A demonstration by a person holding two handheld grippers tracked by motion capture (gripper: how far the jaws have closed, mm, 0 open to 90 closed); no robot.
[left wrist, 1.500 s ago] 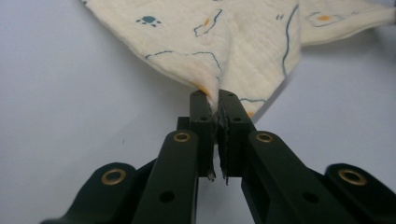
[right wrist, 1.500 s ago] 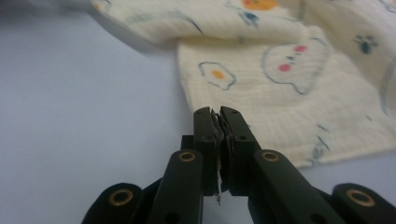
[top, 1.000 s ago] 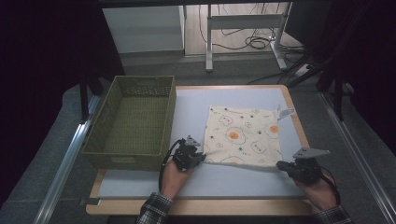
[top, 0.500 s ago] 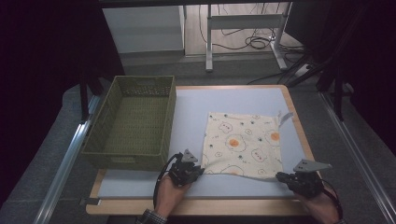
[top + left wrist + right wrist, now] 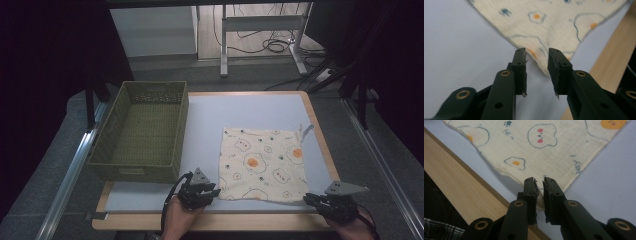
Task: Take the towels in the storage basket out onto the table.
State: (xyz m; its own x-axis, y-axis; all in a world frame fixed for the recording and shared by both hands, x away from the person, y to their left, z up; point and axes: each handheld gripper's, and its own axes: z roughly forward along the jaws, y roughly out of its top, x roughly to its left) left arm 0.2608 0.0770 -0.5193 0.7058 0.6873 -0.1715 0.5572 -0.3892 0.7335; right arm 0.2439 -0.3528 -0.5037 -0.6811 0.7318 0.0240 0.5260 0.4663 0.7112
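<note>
A cream cloth (image 5: 265,162) printed with fried eggs and bears lies flat on the pale blue table top (image 5: 240,112), right of centre. My left gripper (image 5: 212,191) sits at the cloth's near left corner. In the left gripper view its jaws (image 5: 537,53) have just been opening and stand apart, with the cloth (image 5: 549,22) corner lying loose between them. My right gripper (image 5: 310,200) is at the near right corner. Its jaws (image 5: 539,181) have just been opening too, leaving a narrow gap over the tip of the cloth (image 5: 544,150).
An empty olive woven basket (image 5: 182,130) stands on the left half of the table. The table's wooden front edge (image 5: 250,220) runs just behind both grippers. A small fabric tag (image 5: 306,131) sticks out at the cloth's far right corner.
Both grippers have drawn back toward the near edge, pulling the cloth's near side with them and spreading it flat. Both pairs of jaws have parted from the corners.
</note>
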